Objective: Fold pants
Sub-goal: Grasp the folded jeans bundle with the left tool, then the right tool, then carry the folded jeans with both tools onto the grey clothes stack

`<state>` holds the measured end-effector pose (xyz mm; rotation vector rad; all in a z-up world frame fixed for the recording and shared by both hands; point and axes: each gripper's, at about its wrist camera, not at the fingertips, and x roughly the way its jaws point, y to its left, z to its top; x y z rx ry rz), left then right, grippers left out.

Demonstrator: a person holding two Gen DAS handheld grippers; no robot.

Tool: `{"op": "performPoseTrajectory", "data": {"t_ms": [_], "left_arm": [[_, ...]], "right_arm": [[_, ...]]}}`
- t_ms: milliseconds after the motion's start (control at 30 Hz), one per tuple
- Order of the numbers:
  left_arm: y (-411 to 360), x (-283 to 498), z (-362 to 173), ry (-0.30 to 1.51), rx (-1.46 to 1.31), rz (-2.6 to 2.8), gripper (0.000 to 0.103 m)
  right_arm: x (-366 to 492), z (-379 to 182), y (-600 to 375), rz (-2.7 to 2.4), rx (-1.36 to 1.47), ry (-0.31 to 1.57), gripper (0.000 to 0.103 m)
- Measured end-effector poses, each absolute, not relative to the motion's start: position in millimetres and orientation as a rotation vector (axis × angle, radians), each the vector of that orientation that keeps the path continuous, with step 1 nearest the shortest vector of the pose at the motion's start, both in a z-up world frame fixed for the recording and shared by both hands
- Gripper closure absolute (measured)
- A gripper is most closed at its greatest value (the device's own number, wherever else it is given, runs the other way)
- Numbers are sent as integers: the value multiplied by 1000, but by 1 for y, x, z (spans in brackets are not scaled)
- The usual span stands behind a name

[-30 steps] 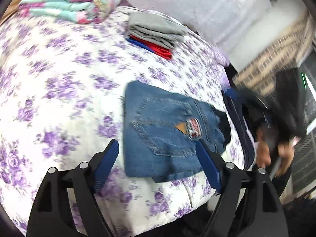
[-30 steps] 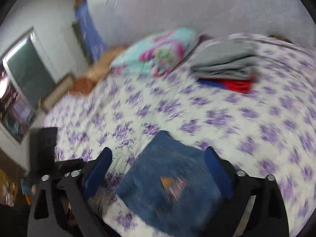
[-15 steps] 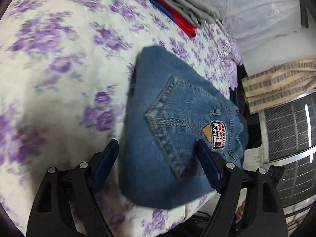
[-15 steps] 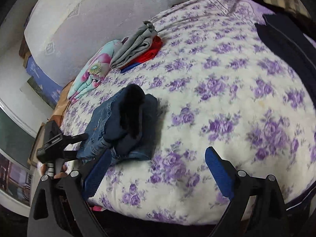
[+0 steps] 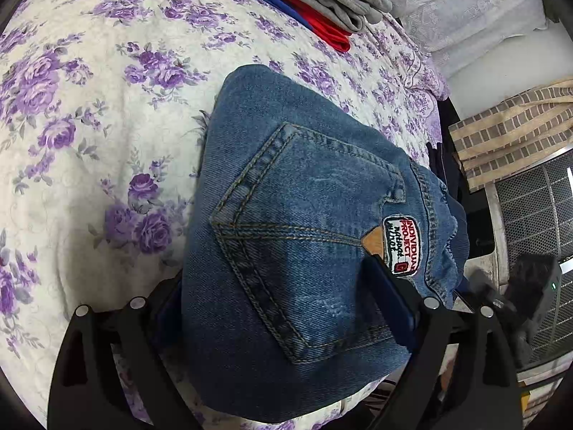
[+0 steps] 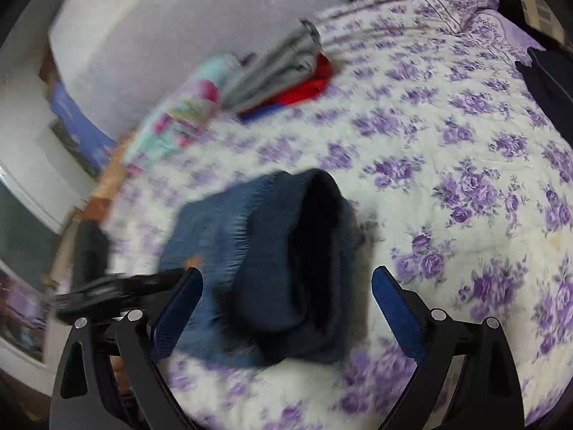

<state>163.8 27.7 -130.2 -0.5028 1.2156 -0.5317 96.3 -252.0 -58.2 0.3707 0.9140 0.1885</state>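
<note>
Since the earlier frame, the left claw (image 5: 286, 308) had closed in on the folded jeans (image 5: 308, 236), which now filled most of its view, and the right claw (image 6: 286, 308) had drawn nearer to the bundle from the other side. The jeans lay folded on the floral bedspread (image 5: 89, 107) near the bed's edge, back pocket and brand patch (image 5: 400, 245) facing up. The left claw's jaws stood wide apart around the denim, one blue pad under the near edge, the other on top by the patch, not clamped. The right claw's jaws were also wide apart, gripping nothing, just short of the jeans' (image 6: 272, 261) thick folded end. A stack of grey, red and blue clothes (image 5: 322, 3) sat well apart, farther up the bed.
</note>
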Motion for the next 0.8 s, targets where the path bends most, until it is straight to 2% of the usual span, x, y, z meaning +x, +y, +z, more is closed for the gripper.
{"op": "performPoseTrajectory", "data": {"t_ms": [100, 300, 467, 533, 567, 600, 633, 667, 800], "left_arm": [[27, 164, -131, 1218, -493, -542, 15], [27, 166, -134, 1224, -498, -566, 15], [26, 165, -134, 1216, -484, -560, 15], [24, 165, -132, 1210, -473, -555, 22], [24, 164, -130, 1204, -471, -556, 25], [24, 162, -126, 1193, -462, -553, 30], [24, 161, -123, 1183, -449, -549, 35], [26, 160, -121, 1178, -445, -548, 37], [30, 155, -108, 1156, -453, -548, 46]], "right_arm": [[107, -81, -253, 160, 370, 985, 4], [110, -117, -280, 323, 723, 1101, 3], [116, -119, -275, 349, 693, 1111, 3], [119, -123, -277, 364, 728, 1114, 3], [116, -121, -277, 377, 747, 1101, 5], [113, -118, -275, 417, 769, 1079, 19], [109, -114, -272, 415, 751, 1064, 24], [105, -108, -269, 418, 706, 1043, 33], [98, -99, -268, 414, 697, 1016, 43]]}}
